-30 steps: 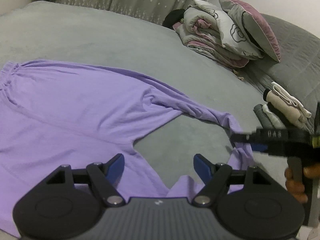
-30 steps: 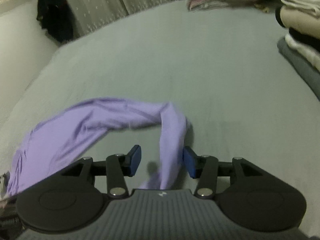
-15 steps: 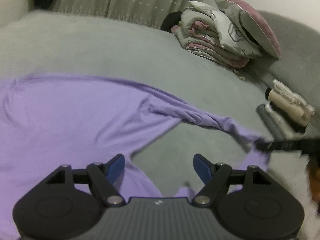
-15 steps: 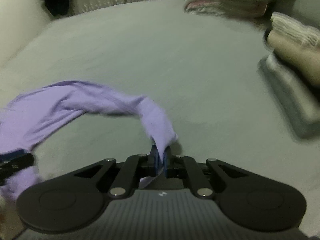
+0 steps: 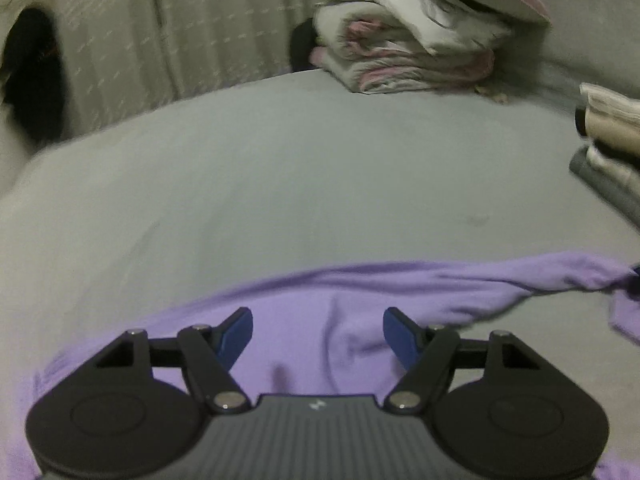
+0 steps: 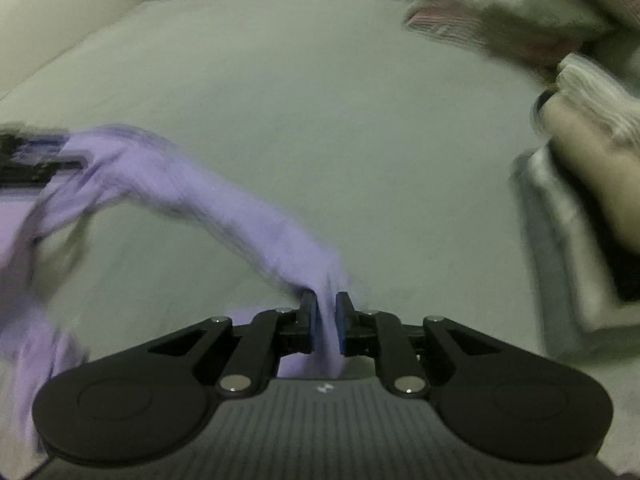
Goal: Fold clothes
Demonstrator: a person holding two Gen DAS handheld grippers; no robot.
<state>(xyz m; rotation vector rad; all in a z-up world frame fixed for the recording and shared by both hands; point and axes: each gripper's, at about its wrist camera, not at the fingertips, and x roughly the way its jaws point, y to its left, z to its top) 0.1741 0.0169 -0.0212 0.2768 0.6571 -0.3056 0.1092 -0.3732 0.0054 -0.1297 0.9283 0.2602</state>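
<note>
Purple trousers (image 5: 440, 280) lie on the grey bed (image 5: 280, 180). One leg (image 6: 200, 200) is lifted and pulled taut across the right wrist view. My right gripper (image 6: 326, 304) has its pads pressed on the end of that leg; the jaws are opening slightly, with the cloth still filling the narrow gap. My left gripper (image 5: 318, 320) hovers over the trousers' wide part with its jaws far apart and closing a little. Nothing is between its fingers. In the right wrist view the left gripper (image 6: 36, 160) shows blurred at the left edge, beside the cloth.
Folded bedding (image 5: 408, 60) with a pillow on top sits at the bed's far side. A pile of folded clothes (image 5: 608, 152) stands at the right, close to my right gripper (image 6: 580, 184). A curtain (image 5: 160, 40) hangs behind the bed.
My right gripper shut on the trouser leg end, then lifted and carried it, stretching the leg taut. My left gripper swung over the trousers' wide part, staying open.
</note>
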